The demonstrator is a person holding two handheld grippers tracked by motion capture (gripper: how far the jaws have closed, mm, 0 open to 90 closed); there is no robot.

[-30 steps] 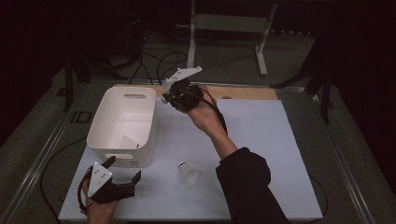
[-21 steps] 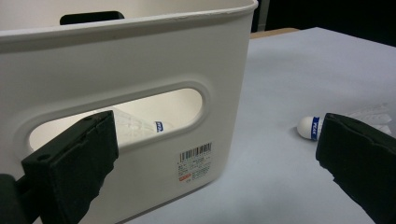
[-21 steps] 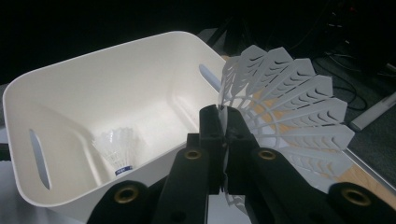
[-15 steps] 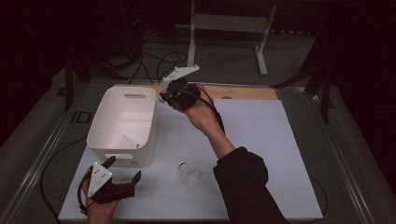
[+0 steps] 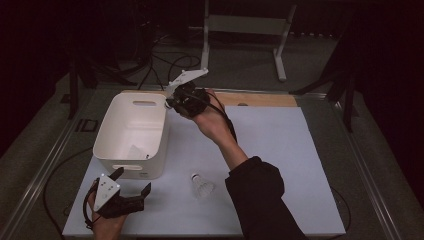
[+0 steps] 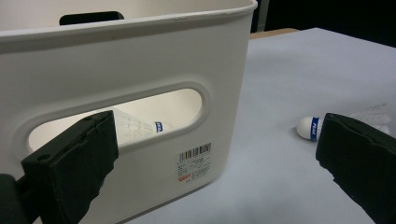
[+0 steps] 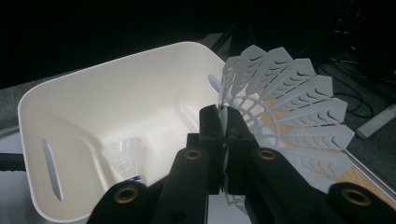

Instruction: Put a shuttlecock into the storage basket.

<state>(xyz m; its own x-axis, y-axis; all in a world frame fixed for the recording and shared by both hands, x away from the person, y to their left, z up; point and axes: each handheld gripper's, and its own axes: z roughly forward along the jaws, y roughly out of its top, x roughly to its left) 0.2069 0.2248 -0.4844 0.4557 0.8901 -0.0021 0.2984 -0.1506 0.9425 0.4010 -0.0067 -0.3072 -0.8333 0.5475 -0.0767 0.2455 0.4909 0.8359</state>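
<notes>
Evidently the right gripper [image 7: 223, 126] pinches 1 shuttlecock [image 7: 289, 112] by its skirt, above the bin [image 7: 140, 84] at frame centre, for dropping; the left gripper [image 6: 215, 163] gapes empty.

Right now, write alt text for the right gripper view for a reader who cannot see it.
The right gripper has its two black jaws shut on the skirt of a white plastic shuttlecock, held above the near rim of a white bin. A second shuttlecock lies inside the bin on its floor, and the background is dark.
</notes>
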